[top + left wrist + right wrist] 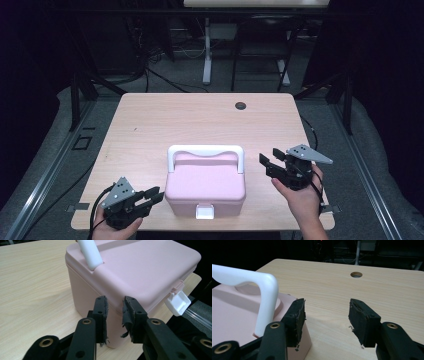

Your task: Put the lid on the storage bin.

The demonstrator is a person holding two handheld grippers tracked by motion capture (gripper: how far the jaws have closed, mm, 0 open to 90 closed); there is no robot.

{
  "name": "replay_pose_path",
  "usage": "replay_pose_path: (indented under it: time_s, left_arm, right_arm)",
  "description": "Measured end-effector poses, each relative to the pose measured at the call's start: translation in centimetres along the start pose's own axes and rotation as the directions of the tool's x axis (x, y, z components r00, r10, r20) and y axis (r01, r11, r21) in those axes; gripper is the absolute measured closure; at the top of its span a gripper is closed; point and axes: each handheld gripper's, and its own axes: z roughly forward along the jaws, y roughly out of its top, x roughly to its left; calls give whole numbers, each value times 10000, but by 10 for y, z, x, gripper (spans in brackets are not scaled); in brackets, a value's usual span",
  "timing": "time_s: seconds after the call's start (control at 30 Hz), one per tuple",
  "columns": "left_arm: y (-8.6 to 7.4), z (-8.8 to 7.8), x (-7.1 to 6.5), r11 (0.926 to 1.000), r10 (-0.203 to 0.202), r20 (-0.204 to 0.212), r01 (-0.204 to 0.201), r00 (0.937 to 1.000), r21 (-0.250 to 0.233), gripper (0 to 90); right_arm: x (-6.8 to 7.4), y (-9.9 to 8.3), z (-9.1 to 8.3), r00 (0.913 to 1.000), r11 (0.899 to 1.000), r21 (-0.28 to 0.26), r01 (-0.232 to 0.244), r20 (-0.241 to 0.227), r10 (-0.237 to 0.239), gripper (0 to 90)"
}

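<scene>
While pink lidded box (205,187) sits on counter (150,125) between both hands, left gripper (115,305) released, at box's near corner; right gripper (325,315) released, beside white handle (265,293), flanking box, likely to steady it.

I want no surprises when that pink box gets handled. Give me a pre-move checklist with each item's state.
1. Pink box upright on the table, lid down: ok.
2. White handle raised and free to grab: ok.
3. White latch fastened: cannot tell.
4. Left tool empty, jaws apart, just off the box's near left corner: ok.
5. Right tool empty, jaws apart, beside the box's right side near the handle's end: ok.
6. Box sits close to the table's near edge; margin there is small: not ok.
</scene>
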Motion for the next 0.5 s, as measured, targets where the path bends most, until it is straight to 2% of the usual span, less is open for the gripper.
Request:
replay_pose_path:
  time_s: [0.1, 0.5]
  left_arm:
    - [2, 0, 2, 9999, -131, 40, 131, 9999, -51, 679]
    - [15, 5, 13, 9995, -250, -258, 245, 9994, -196, 603]
  right_arm:
    - [0, 0, 0, 10000, 10000, -8, -5, 3, 5, 462]
    - [-1, -1, 0, 10000, 10000, 38, -41, 23, 40, 461]
